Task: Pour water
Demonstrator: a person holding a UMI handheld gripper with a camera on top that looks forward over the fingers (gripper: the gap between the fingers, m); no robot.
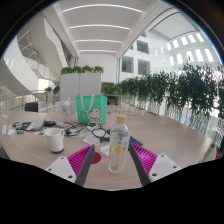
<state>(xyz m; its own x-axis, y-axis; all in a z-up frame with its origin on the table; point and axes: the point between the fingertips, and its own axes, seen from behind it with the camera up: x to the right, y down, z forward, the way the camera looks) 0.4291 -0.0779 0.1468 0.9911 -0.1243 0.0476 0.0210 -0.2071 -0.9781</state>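
- Gripper [113,168]: fingers spread, magenta pads [82,157] facing inward, not clamped on anything.
- Water bottle [118,143]: clear plastic, white cap, green label band, upright on the table. It stands between the fingers, toward their tips, with a gap showing on each side.
- Table [170,138]: round, pale wood-tone top, mostly bare to the right of the bottle.
- White cup [54,138]: upright on the table, off to the left of the left finger, apart from the bottle.
- Green bag [92,108]: stands on the table beyond the bottle, handles up.
- Small clutter [30,126] on the far left part of the table, plus a dark cable or headset [98,132] lying just beyond the bottle; can't tell exactly what they are.
- Room: big bright atrium, white ceiling with long light strips [98,28], multi-storey windows on the right.
- Row of tall leafy plants [175,92] runs behind the table on the right; white planter boxes [80,84] with greenery on top sit behind the green bag.
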